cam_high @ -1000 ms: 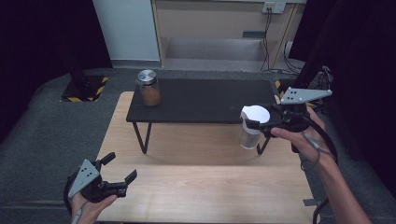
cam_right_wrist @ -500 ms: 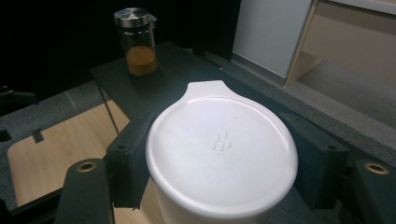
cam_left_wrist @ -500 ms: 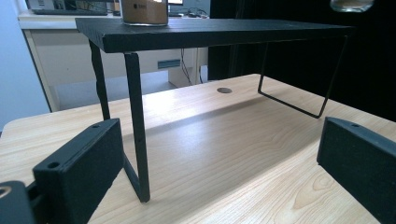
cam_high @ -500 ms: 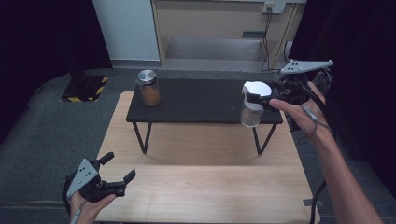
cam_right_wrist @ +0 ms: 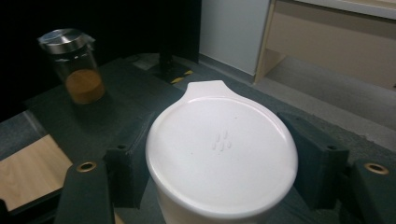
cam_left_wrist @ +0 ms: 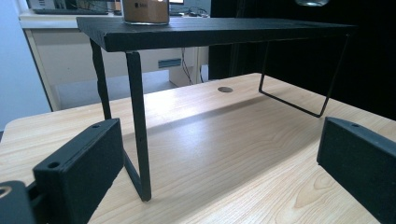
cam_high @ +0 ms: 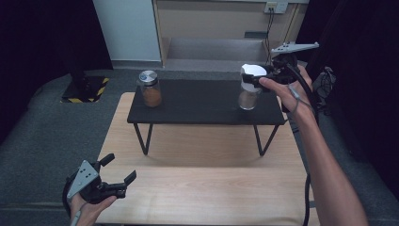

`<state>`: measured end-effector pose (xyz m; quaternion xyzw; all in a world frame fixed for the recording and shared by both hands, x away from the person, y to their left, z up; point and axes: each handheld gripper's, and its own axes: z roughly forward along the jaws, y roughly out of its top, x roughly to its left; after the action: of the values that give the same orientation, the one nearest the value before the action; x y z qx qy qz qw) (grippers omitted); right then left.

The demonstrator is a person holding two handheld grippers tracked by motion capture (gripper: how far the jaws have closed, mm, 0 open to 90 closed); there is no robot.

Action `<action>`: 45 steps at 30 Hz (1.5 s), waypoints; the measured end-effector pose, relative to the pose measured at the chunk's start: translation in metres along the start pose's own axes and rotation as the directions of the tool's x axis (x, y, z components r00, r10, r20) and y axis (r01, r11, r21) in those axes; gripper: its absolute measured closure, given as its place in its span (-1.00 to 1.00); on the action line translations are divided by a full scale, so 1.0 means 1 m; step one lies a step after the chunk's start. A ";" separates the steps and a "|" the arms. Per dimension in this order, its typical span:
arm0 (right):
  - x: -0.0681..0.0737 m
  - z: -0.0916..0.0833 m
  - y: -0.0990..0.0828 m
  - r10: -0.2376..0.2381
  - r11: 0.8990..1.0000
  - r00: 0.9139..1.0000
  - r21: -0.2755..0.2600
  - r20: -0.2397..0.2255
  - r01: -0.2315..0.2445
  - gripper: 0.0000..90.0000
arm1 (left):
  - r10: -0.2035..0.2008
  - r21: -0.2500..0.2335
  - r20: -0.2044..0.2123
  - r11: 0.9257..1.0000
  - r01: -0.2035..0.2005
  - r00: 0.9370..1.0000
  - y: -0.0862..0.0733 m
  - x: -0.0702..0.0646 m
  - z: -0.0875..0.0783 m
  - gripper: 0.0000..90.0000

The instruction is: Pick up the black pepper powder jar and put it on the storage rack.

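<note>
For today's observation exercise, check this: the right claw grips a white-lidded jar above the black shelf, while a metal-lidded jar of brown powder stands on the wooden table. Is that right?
One detail is wrong. The metal-lidded jar stands on the black shelf, near its left end, not on the wooden table. The high view shows this. The rest holds: the right claw grips the white-lidded jar above the shelf.

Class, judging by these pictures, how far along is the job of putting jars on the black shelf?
Done: the steel-lidded glass jar of brown powder stands on the black shelf. In hand: the right gripper clamps the white-lidded jar over the shelf's right end. Left: releasing it; the left gripper waits open.
</note>
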<state>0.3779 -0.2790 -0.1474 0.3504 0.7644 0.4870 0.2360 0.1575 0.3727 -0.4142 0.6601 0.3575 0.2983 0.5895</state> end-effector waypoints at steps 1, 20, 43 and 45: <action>0.000 0.004 0.001 0.004 1.000 1.000 0.002 0.009 -0.004 -0.30 | 0.000 0.000 0.000 1.000 0.000 1.000 0.000 0.000 0.000 -1.00; 0.005 0.052 0.008 0.022 0.998 0.997 0.062 0.069 -0.026 -0.30 | 0.000 0.003 -0.001 1.000 0.000 1.000 0.000 0.002 -0.001 -1.00; 0.001 0.042 -0.005 0.106 0.994 0.994 -0.029 0.032 -0.105 -0.91 | -0.001 -0.006 -0.002 1.000 0.001 1.000 0.000 0.001 -0.002 -1.00; 0.001 0.037 -0.006 0.096 0.995 0.995 -0.041 0.037 -0.094 -0.92 | -0.003 -0.008 -0.001 1.000 0.003 1.000 0.000 0.001 -0.002 -1.00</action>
<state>0.4011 -0.2584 -0.1676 0.3912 0.7326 0.5054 0.2344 0.1561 0.3748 -0.4144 0.6570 0.3577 0.2992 0.5923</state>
